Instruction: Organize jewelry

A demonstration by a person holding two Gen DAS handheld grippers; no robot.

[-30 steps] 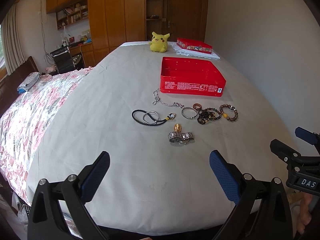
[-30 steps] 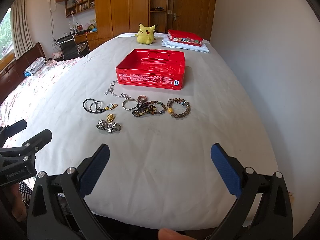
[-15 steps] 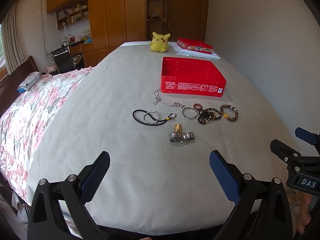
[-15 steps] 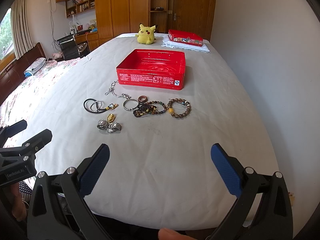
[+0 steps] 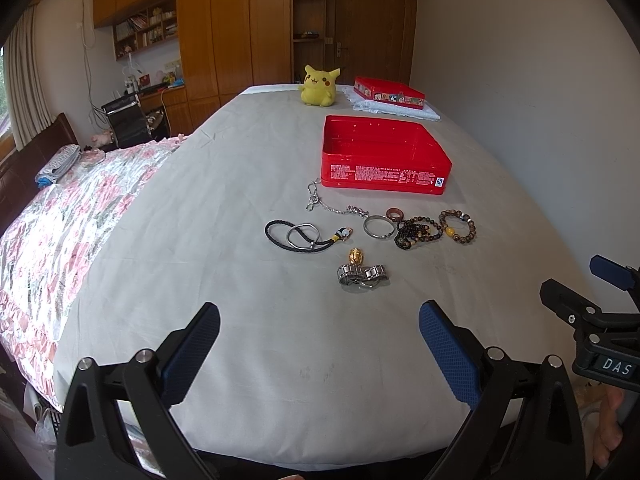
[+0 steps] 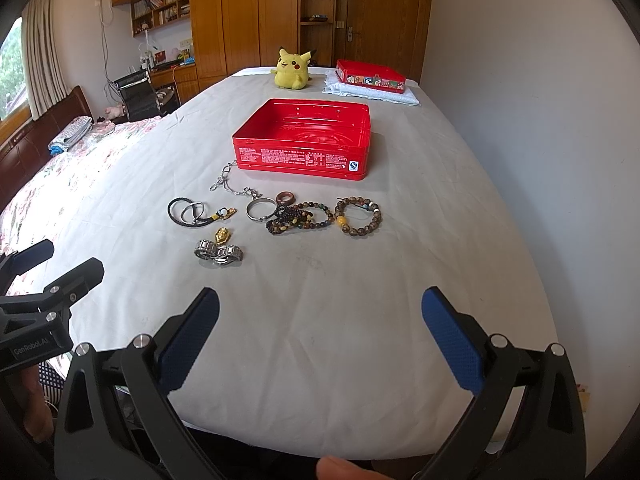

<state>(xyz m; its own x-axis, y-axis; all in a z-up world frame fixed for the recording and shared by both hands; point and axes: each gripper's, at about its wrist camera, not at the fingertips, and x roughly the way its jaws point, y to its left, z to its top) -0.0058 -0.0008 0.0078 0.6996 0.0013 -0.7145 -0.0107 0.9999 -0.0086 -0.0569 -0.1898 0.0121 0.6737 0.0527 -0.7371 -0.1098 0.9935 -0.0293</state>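
- My left claw (image 5: 319, 340) and right claw (image 6: 320, 326) both gape wide, gripping nothing, low over the desk (image 6: 320, 320).
- I see the jewelry (image 6: 276, 216) spread just before the open red tin (image 6: 302, 140).

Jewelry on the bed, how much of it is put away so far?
None yet. The open red tin looks empty. Both claws, left and right, are open, holding nothing. The bead bracelets, bangle, cord and watch band still lie on the sheet.
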